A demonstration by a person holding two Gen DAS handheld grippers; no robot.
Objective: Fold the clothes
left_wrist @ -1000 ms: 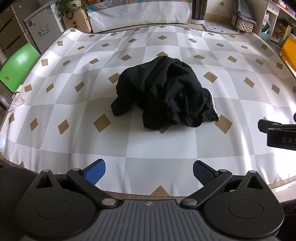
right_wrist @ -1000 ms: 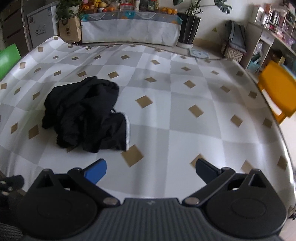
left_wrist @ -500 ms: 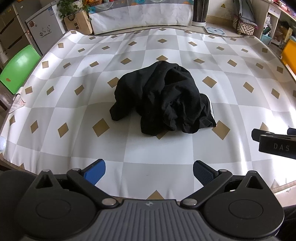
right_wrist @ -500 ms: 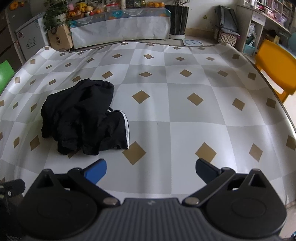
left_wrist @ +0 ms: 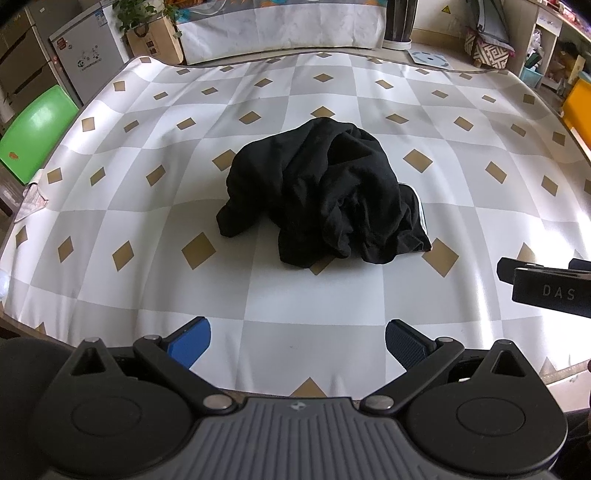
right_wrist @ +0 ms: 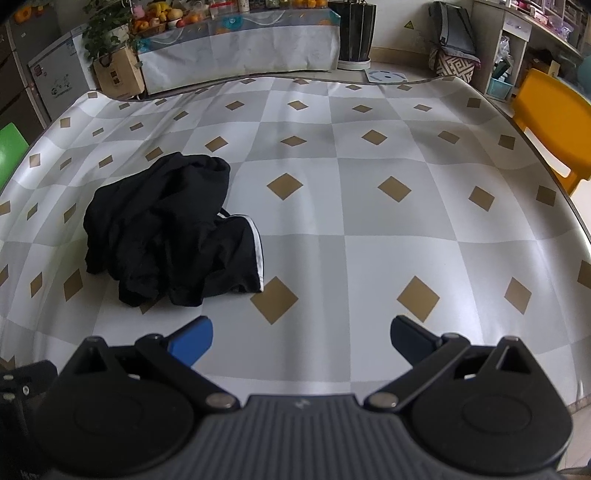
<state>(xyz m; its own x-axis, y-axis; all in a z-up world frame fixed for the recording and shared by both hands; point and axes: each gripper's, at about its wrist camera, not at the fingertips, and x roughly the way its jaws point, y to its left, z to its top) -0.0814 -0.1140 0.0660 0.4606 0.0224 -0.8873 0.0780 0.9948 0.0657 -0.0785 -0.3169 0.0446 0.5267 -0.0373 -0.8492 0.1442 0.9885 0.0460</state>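
Observation:
A crumpled black garment (left_wrist: 325, 195) with a white stripe along one edge lies in a heap mid-table on the checked cloth (left_wrist: 147, 206). In the right wrist view the same black garment (right_wrist: 170, 232) sits to the left, its striped hem facing me. My left gripper (left_wrist: 297, 341) hangs open above the near table edge, short of the heap, nothing between its blue pads. My right gripper (right_wrist: 301, 339) is open too, near the front edge and to the right of the garment. The right gripper's black finger (left_wrist: 543, 280) pokes in from the right of the left wrist view.
A green chair (left_wrist: 35, 133) stands off the table's left side and a yellow chair (right_wrist: 554, 122) off the right. Beyond the far edge are a covered counter (right_wrist: 240, 48), a cardboard box with a plant (right_wrist: 116, 74) and a dark pot (right_wrist: 352, 33).
Both grippers have shifted a little over the table; the right one turned slightly so the garment sits further into its view. The garment itself has not moved.

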